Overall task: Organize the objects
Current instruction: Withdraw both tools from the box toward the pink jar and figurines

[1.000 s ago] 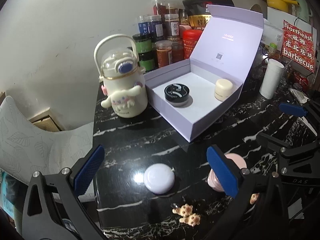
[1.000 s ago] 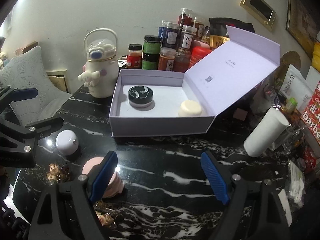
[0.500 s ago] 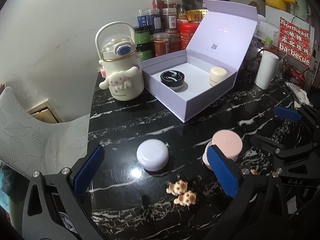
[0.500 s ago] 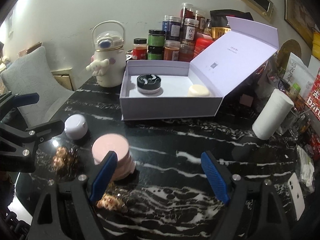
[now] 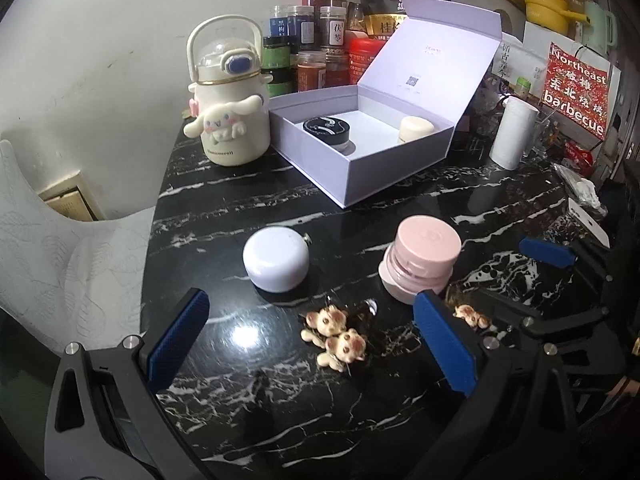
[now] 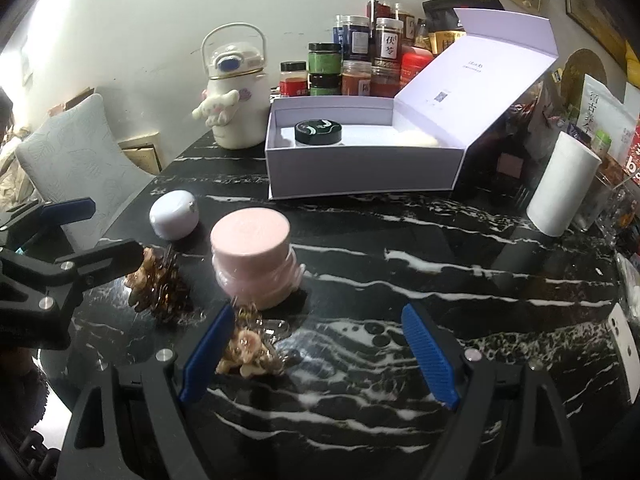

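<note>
An open lilac gift box [image 5: 384, 168] [image 6: 360, 172] stands on the black marble table. It holds a black-lidded jar [image 5: 327, 129] [image 6: 319, 132] and a cream jar [image 5: 416, 128]. A pink jar [image 5: 422, 262] [image 6: 252, 254] and a white round jar [image 5: 276, 258] [image 6: 174, 218] stand on the table in front of the box. Small bear hair clips [image 5: 336, 336] [image 6: 244, 350] lie near the pink jar. My left gripper [image 5: 312, 350] is open and empty, behind the jars. My right gripper [image 6: 318, 358] is open and empty, right of the pink jar.
A cream cartoon-dog water bottle [image 5: 228, 104] [image 6: 234, 92] stands left of the box. Spice jars [image 5: 316, 48] [image 6: 360, 56] line the wall behind it. A white cup [image 5: 512, 132] [image 6: 560, 184] stands at the right. A cushioned chair [image 6: 76, 168] sits off the table's left edge.
Both grippers have drawn back from the box and stayed open. The pink jar, white jar and hair clips now show fully in front of them.
</note>
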`<action>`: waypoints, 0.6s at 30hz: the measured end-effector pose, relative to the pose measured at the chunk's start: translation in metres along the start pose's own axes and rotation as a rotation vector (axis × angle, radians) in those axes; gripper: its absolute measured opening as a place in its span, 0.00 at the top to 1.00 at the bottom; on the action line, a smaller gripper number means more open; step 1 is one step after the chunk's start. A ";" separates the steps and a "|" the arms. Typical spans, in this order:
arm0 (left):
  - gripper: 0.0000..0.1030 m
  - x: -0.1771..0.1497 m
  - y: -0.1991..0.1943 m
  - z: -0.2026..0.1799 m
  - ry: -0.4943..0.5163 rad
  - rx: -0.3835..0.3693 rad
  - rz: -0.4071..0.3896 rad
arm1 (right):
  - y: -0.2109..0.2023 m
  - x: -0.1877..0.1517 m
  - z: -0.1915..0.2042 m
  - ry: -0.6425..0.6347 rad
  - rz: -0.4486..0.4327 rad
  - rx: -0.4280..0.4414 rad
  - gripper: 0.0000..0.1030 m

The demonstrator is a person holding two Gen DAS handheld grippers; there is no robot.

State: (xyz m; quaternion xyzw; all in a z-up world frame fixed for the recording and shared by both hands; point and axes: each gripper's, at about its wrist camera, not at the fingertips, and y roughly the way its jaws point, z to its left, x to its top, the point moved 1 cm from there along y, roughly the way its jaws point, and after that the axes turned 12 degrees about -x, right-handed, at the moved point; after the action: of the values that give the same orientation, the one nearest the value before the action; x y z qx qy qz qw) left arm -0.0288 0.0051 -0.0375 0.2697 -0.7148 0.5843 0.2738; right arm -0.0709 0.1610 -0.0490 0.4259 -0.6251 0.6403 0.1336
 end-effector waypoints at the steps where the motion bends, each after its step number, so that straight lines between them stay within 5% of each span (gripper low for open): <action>1: 0.00 -0.002 0.001 0.000 -0.003 -0.002 0.001 | -0.001 -0.001 0.001 0.001 -0.007 0.000 0.15; 18: 0.01 -0.020 0.009 0.001 -0.039 -0.054 0.007 | -0.012 -0.024 0.009 0.025 -0.069 0.078 0.14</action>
State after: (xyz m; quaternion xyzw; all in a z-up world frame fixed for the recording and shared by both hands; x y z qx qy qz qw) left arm -0.0206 0.0071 -0.0579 0.2712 -0.7364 0.5603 0.2650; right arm -0.0446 0.1635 -0.0592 0.4441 -0.5828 0.6645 0.1468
